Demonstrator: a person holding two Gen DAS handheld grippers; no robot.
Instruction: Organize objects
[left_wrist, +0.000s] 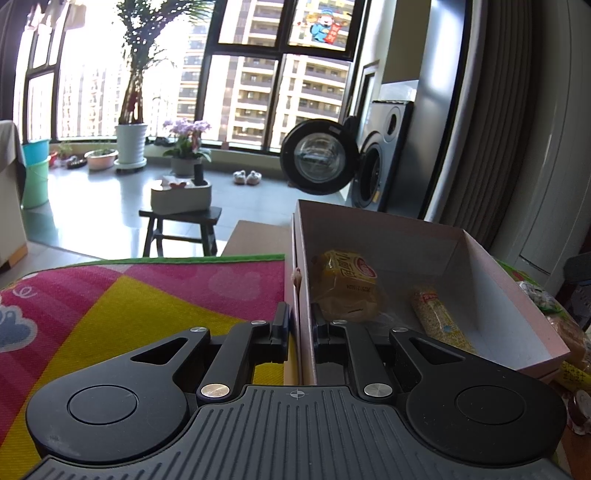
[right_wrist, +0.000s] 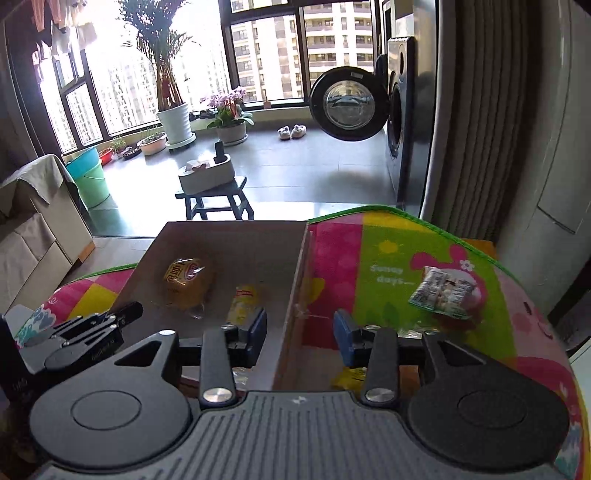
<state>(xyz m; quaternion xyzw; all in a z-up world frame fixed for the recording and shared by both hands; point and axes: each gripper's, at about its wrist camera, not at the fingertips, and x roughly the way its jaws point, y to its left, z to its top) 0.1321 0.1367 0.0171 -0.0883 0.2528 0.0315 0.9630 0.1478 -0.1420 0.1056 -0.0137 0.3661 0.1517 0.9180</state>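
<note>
Gripping the left wall of the pink box (left_wrist: 491, 291) with my left gripper (left_wrist: 300, 325), I have its two fingers pinched on the cardboard, one outside and one inside. Inside the box lie a yellow bread packet (left_wrist: 345, 284) and, to its right, a yellow snack bar (left_wrist: 439, 317). My right gripper (right_wrist: 300, 325) straddles the box's right wall, fingers spread apart. Farther right, a small snack pouch (right_wrist: 443, 291) lies on the colourful mat (right_wrist: 391, 258).

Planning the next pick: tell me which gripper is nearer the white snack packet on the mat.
Right. The right gripper straddles the box's right wall, beside the white snack packet. The left gripper clamps the far wall.
</note>
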